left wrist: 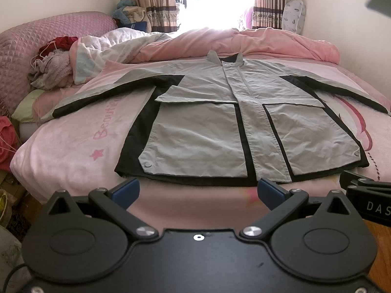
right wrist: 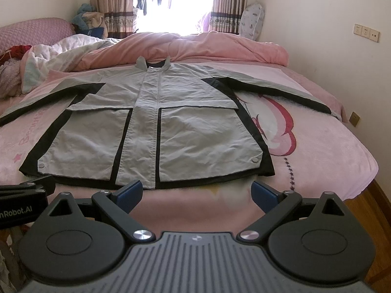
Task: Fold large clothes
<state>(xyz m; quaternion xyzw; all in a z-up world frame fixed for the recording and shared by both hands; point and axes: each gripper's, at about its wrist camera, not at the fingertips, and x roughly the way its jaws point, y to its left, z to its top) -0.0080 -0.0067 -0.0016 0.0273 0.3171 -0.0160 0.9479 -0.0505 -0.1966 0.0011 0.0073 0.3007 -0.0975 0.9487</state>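
Observation:
A grey jacket with black panels (left wrist: pixel 220 122) lies flat, front up, on the pink bed, sleeves spread to both sides, collar toward the window. It also shows in the right wrist view (right wrist: pixel 151 122). My left gripper (left wrist: pixel 198 193) is open and empty, just short of the jacket's hem near the bed's front edge. My right gripper (right wrist: pixel 196 193) is open and empty, also just short of the hem, toward its right side. The right gripper's body shows at the left wrist view's right edge (left wrist: pixel 366 190).
A pink blanket (right wrist: pixel 330 146) covers the bed. A bunched pink and white duvet (left wrist: pixel 220 41) lies behind the collar. A clothes pile (left wrist: pixel 51 66) sits by the quilted headboard (left wrist: pixel 36 39) at left. A wall (right wrist: pixel 342 56) runs along the right. Wooden floor (right wrist: pixel 371 207) shows beside the bed.

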